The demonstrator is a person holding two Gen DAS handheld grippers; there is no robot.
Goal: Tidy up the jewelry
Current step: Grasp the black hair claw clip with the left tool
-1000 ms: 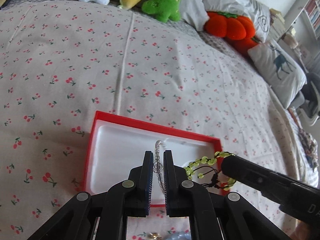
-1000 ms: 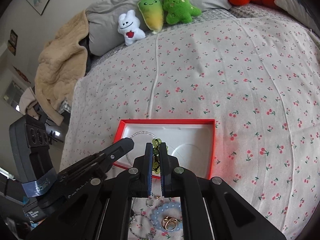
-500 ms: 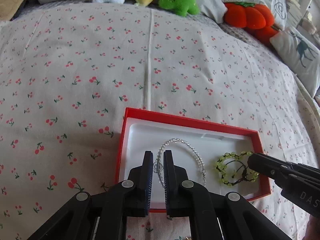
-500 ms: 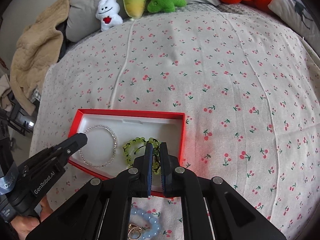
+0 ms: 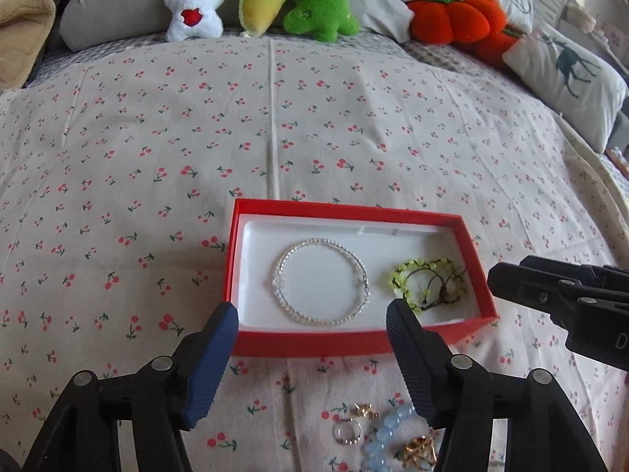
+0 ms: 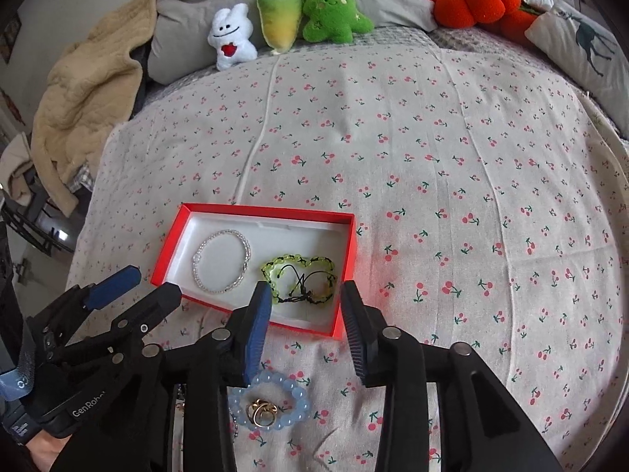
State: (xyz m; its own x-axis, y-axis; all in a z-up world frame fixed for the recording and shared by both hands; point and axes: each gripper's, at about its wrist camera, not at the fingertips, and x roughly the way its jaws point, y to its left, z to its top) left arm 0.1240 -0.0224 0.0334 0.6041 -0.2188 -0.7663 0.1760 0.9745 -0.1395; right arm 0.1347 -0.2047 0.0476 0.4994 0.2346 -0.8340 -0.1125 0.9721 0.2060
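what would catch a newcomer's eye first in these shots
The red box on the cherry-print bedspread, holding a clear bead bracelet beside a green bead bracelet. Then the plush toys lined up by the pillows, and a blue bead bracelet lying loose in front of the box.

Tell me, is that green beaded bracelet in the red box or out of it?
In. The green beaded bracelet lies on the white lining of the red box, beside a clear beaded bracelet, with no gripper touching it.

Soft even daylight, sharp focus, fisheye-bent edges.

Both wrist views downward, sharing red box (image 5: pixel 346 344)
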